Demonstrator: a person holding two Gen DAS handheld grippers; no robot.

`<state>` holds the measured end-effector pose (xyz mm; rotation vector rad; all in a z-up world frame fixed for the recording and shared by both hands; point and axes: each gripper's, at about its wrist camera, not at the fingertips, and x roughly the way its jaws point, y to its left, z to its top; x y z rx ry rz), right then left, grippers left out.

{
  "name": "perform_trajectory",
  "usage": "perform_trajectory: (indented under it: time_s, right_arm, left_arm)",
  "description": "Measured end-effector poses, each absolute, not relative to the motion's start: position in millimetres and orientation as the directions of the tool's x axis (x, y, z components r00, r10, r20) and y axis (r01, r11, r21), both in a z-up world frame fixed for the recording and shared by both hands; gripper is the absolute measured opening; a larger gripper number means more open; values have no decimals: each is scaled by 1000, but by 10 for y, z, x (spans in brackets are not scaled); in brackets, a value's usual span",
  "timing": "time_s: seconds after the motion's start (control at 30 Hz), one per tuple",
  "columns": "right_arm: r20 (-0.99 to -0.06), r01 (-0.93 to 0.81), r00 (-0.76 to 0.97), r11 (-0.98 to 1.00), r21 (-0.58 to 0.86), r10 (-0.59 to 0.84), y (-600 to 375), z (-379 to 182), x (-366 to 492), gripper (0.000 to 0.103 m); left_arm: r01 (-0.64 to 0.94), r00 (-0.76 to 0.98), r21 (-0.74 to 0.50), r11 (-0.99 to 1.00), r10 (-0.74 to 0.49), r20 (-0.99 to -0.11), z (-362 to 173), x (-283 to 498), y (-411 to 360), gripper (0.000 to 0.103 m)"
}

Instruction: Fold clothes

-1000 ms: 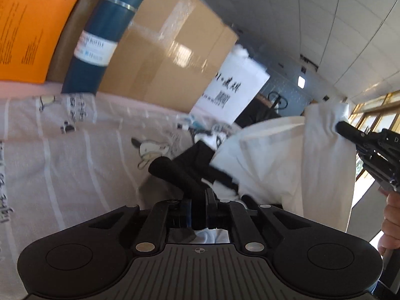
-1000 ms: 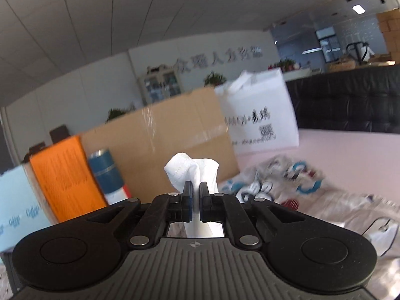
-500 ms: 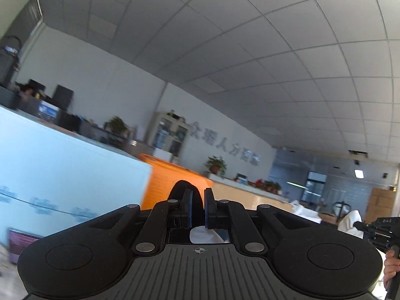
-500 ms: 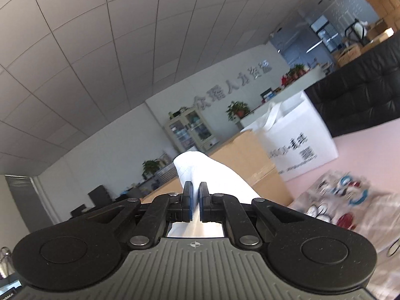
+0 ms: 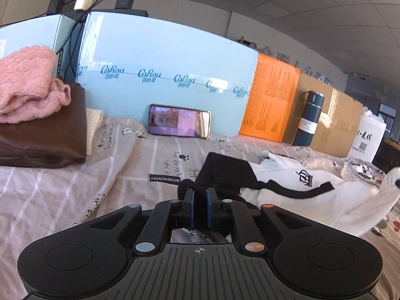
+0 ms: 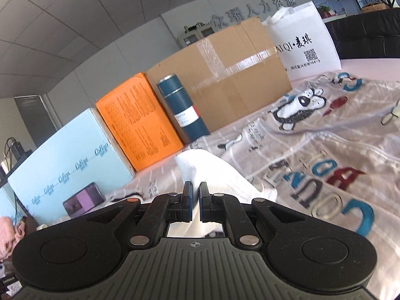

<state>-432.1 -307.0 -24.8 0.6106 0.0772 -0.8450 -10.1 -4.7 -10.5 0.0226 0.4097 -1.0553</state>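
A white garment (image 5: 300,187) with black trim and a small black crest lies crumpled on the printed bedsheet (image 5: 62,195). Its black part (image 5: 225,172) runs into my left gripper (image 5: 199,195), whose narrow gap is filled with the dark cloth; the jaws are opening. In the right wrist view my right gripper (image 6: 195,195) is shut on a fold of the white cloth (image 6: 215,175), held low over the sheet (image 6: 325,150). At the far right of the left wrist view a white corner (image 5: 390,185) of the garment is lifted.
At the left stands a pile with a brown folded piece (image 5: 42,135) and a pink knit (image 5: 25,82) on top. Along the back are a phone (image 5: 179,121), a light blue box (image 5: 162,75), an orange box (image 5: 270,100), a blue flask (image 5: 308,120), a cardboard box (image 6: 225,80) and a white bag (image 6: 305,42).
Both views swung up to the ceiling and came back down to the bed. The left gripper now faces the bed's left side, black cloth still between its pads. The right gripper keeps the white cloth.
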Motion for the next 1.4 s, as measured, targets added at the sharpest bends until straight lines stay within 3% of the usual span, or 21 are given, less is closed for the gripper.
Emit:
perform_trajectory:
  time_s: [0.03, 0.1, 0.17, 0.2, 0.23, 0.4, 0.53, 0.77, 0.9, 1.03, 1.07, 1.1, 1.17, 1.2, 1.33, 1.37, 1.4]
  right_arm:
    - [-309, 719, 677, 511, 471, -668, -2992, -293, -4370, 5]
    - [-300, 714, 689, 548, 437, -659, -2870, -310, -4471, 8]
    - [-285, 714, 690, 562, 418, -665, -2797, -303, -4589, 13]
    - [-270, 716, 685, 560, 416, -676, -2777, -292, -4651, 30]
    - [-256, 719, 680, 559, 413, -687, -2757, -280, -4712, 47]
    - [-218, 752, 632, 520, 405, -743, -2807, -207, -4884, 72]
    - [-282, 774, 595, 442, 453, -753, -3180, -165, -4838, 76]
    - [-482, 756, 634, 351, 553, -605, -4050, -279, -4524, 76]
    - [-588, 727, 675, 267, 632, -446, -4424, -503, -4345, 73]
    - [-609, 715, 695, 274, 643, -382, -4553, -582, -4165, 73]
    - [-613, 714, 696, 278, 642, -373, -4580, -592, -4119, 73]
    - [-617, 714, 698, 282, 641, -364, -4608, -602, -4073, 71]
    - [-621, 714, 699, 311, 627, -355, -4605, -593, -3998, 61]
    - [-621, 712, 702, 330, 620, -349, -4589, -596, -3961, 52]
    - [-558, 677, 735, 444, 587, -384, -4469, -553, -3882, 19]
    - [-520, 665, 747, 475, 576, -415, -4447, -492, -3891, 15]
    - [-480, 653, 757, 506, 564, -443, -4424, -432, -3899, 3]
  left_arm:
    - [844, 463, -125, 521, -827, -319, -56, -117, -45, 20]
    - [832, 529, -16, 555, -801, -282, 21, -130, -90, 37]
    - [874, 479, 40, 485, -842, -248, 71, -217, -107, 50]
    - [901, 431, 64, 429, -871, -237, 82, -248, -140, 62]
    - [922, 388, 87, 378, -891, -234, 96, -278, -185, 67]
    - [971, 236, 109, 214, -931, -277, 180, -251, -624, 69]
    - [988, 156, 61, 144, -942, -298, 360, -42, -1064, 69]
    - [959, -34, -271, 88, -910, -414, 401, 501, -2115, 69]
    - [929, -99, -354, 105, -853, -512, 149, 563, -2699, 69]
    - [924, -152, -368, 105, -782, -604, -116, 489, -3180, 65]
    - [934, -154, -347, 90, -773, -616, -155, 430, -3233, 56]
    - [950, -148, -306, 62, -774, -616, -170, 351, -3241, 31]
    - [975, -134, -222, 8, -777, -615, -201, 193, -3257, 9]
    - [983, -122, -183, -11, -784, -608, -194, 127, -3240, 6]
    - [994, -39, -106, 16, -869, -494, 68, 73, -3087, 5]
    - [995, -15, -97, 33, -892, -452, 166, 87, -3051, 5]
    - [995, 6, -90, 47, -912, -411, 261, 98, -3023, 5]
